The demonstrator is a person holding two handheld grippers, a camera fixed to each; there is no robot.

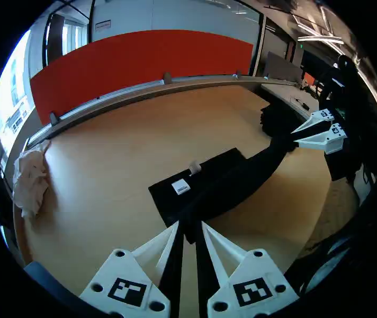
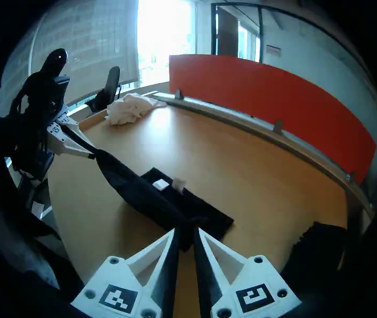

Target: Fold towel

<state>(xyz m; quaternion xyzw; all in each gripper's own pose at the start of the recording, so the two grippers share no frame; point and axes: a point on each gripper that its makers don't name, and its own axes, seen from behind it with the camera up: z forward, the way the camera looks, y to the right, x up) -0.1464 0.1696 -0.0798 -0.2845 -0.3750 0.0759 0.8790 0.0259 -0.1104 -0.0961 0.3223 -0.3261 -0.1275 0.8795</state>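
Left tongs (image 1: pixel 190 228) and right tongs (image 2: pixel 186 231) are each closed narrow on one end of the black fabric towel (image 1: pixel 225 180). The towel stretches between them. Its far part rests on the light wooden tabletop (image 1: pixel 114 148). Risk: uneven pull may slip an end free or drag the resting part askew.

No wording reads clearly: the white tag (image 1: pixel 180 186) on the black towel (image 1: pixel 225 180) and the wall sign (image 1: pixel 102 24) above the red partition (image 1: pixel 135 58) are too small to decipher.
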